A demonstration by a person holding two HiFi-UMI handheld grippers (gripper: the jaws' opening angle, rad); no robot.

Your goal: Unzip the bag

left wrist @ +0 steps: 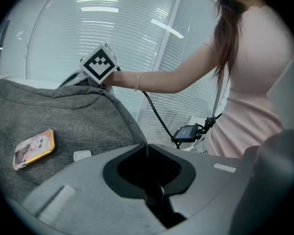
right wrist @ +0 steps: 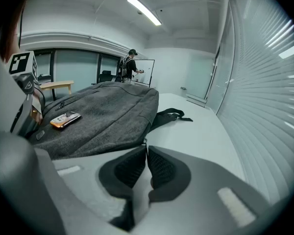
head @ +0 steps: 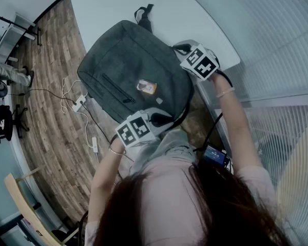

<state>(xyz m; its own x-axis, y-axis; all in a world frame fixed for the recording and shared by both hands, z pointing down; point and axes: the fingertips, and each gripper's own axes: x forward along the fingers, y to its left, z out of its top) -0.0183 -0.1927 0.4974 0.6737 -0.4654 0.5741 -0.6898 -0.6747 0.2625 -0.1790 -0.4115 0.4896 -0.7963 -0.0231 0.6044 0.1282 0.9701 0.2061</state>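
On the desk (head: pixel 108 4), my left hand-held gripper (head: pixel 161 120) clamps the bag (head: pixel 128 70) at its 6 o'clock edge. The right hand-held gripper (head: pixel 180 48), at 2 o'clock, seems pinched on the zip pull (right wrist: pixel 144 142). I should draw it along the seam.

The bag (head: pixel 128 65) lies on the table (head: pixel 113 4) (a card (head: pixel 147 87) rests on it).

Head view overhead, gripper views low, all sharing bag (head: pixel 123 60)

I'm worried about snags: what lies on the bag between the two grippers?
Head view: only bare fabric of the grey bag runs between the left gripper and right gripper; the orange patch and white tag lie beside that line.
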